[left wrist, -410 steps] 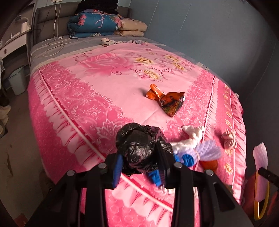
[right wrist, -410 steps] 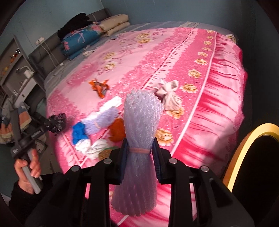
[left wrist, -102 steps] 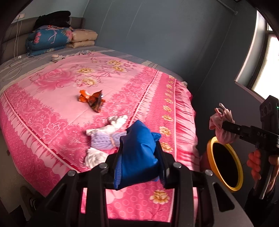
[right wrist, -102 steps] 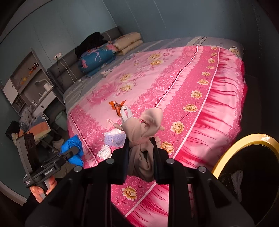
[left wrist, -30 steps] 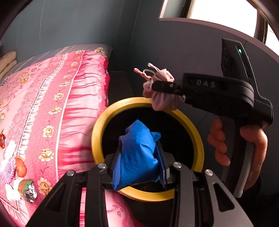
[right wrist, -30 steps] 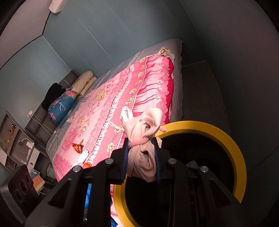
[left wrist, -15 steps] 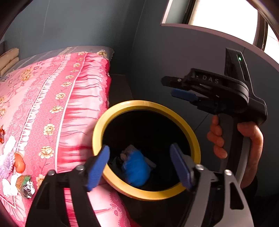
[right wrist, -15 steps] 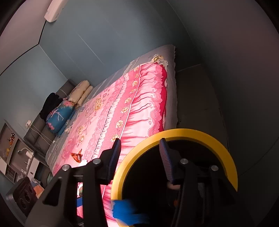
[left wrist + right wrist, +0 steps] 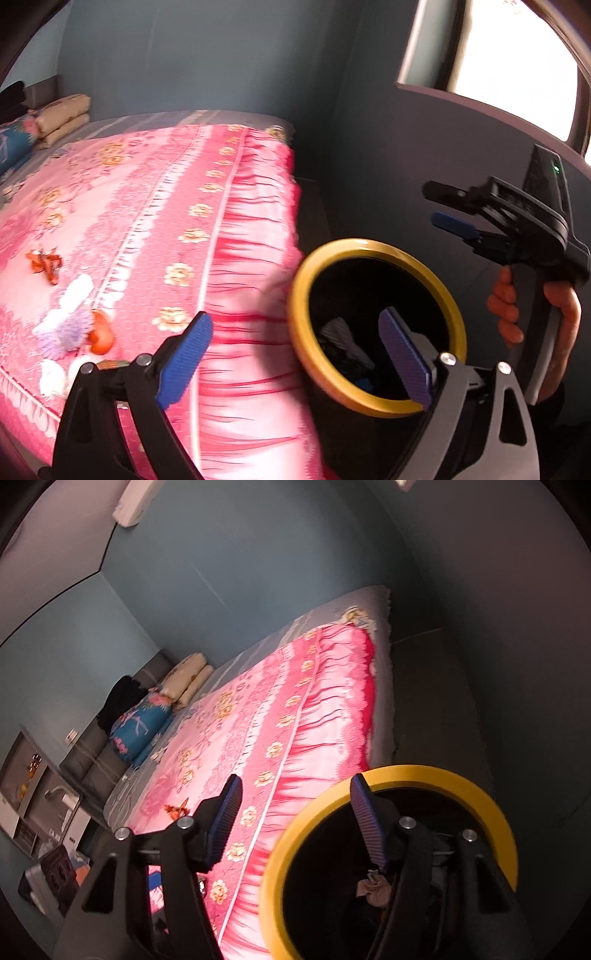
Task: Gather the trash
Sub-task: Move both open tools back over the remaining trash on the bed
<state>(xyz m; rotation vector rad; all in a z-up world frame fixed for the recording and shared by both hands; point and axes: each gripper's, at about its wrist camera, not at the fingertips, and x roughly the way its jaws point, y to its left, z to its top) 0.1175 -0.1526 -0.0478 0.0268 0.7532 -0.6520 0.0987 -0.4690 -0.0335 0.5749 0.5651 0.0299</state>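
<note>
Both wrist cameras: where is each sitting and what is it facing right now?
Left wrist: on the left gripper, jaws opening, empty, facing the yellow-rimmed bin and bed; the right gripper and hand show.
Right wrist: on the right gripper, jaws opening, empty, over the bin.
Shared: bin, bed, orange wrapper.

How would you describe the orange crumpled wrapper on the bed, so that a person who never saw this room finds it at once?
Start at the large bed with the pink flowered bedspread. On its top, past the cluster of white and purple scraps near the closer edge, lies the orange crumpled wrapper, apart from them. It alone is spiky, shiny and lying by itself; the rounder orange piece touches the cluster.
</note>
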